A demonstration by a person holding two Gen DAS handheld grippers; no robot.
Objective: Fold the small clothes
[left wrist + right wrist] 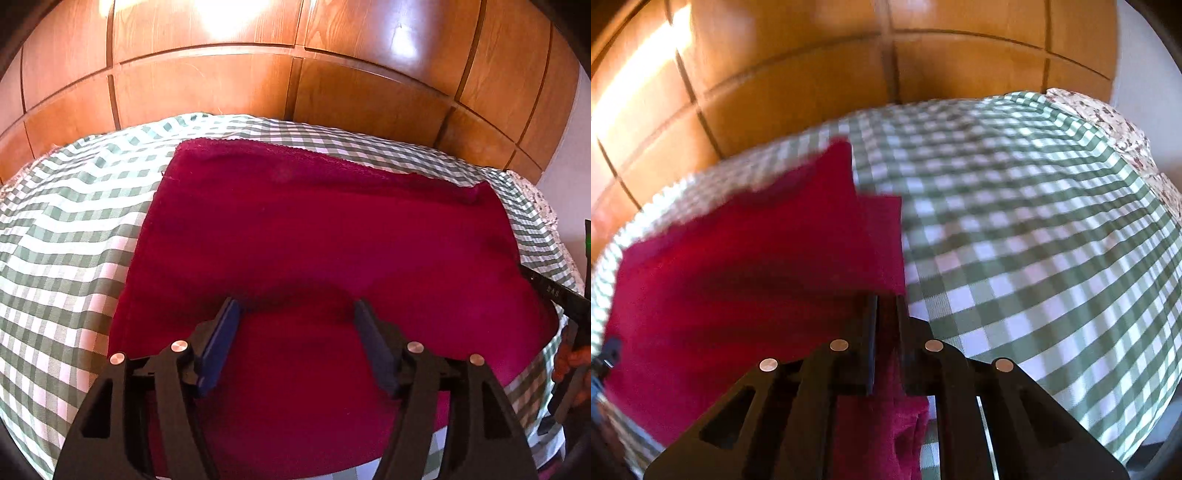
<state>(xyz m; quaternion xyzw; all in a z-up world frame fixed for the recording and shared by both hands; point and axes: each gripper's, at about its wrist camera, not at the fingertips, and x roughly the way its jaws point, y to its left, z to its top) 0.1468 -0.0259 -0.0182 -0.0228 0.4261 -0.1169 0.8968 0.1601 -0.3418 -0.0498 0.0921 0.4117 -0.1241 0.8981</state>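
Crimson cloth (pixel 314 240) is spread on the checkered bedcover (pixel 66 229). Its right edge is pinched by the right claw (pixel 886 325); the left claw (pixel 295 332) is held spread just above the near part.

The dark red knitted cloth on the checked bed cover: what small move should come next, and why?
Probably the right gripper should carry its pinched edge of the dark red knitted cloth leftward across the cloth. Its jaws are shut on that edge, already lifted off the green-and-white checked bed cover, while the left gripper hangs open above the middle of the cloth.
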